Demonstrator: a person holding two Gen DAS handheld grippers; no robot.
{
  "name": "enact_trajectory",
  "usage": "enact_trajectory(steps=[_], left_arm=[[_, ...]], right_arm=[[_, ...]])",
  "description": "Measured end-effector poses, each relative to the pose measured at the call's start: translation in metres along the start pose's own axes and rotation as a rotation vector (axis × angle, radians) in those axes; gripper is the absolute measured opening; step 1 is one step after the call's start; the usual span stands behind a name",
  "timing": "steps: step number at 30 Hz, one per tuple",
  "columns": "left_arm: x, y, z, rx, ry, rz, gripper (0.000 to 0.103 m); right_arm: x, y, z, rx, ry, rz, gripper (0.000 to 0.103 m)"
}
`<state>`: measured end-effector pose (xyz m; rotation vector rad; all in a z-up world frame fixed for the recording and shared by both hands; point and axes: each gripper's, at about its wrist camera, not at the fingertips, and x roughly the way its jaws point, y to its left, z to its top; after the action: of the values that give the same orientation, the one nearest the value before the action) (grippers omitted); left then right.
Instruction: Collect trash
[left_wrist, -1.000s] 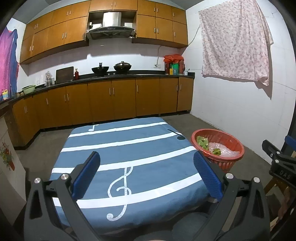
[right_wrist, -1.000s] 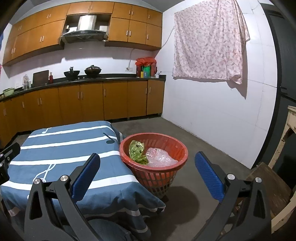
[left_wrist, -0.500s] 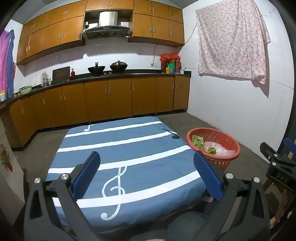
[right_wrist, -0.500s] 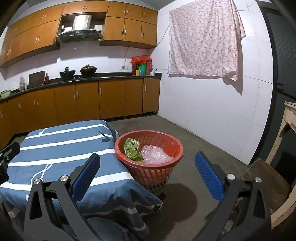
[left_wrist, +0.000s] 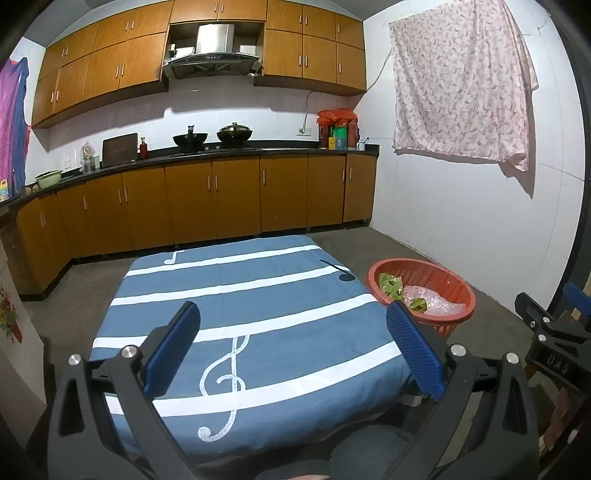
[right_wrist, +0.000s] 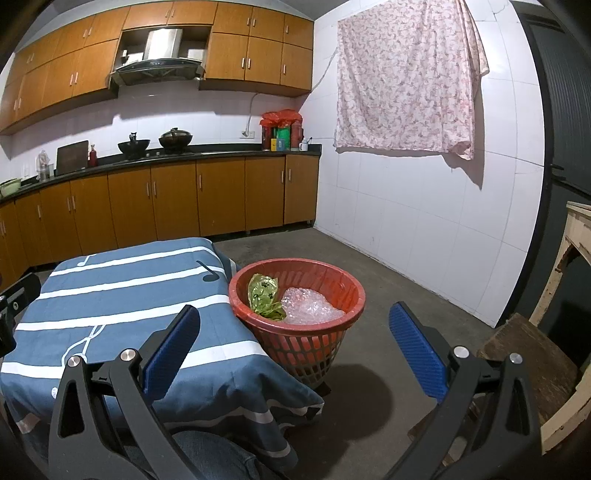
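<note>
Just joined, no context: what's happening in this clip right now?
A person holds two handheld grippers over a table covered by a blue striped cloth in a kitchen. Both the left gripper and the right gripper are open and hold nothing. Beside the table, on the floor, a red basket already holds a green wrapper and clear bubble wrap. No trash shows on the cloth, so the collecting looks done or nearly so.
</note>
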<state>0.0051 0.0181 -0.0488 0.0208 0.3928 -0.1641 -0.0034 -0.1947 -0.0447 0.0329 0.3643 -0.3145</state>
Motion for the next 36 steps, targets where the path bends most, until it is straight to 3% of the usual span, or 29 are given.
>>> enact_trajectory(steps=[36], left_arm=[[-0.0009, 0.0039, -0.0025, -0.012, 0.004, 0.012, 0.099]], right_arm=[[-0.0008, -0.0007, 0.0004, 0.000, 0.001, 0.001, 0.101]])
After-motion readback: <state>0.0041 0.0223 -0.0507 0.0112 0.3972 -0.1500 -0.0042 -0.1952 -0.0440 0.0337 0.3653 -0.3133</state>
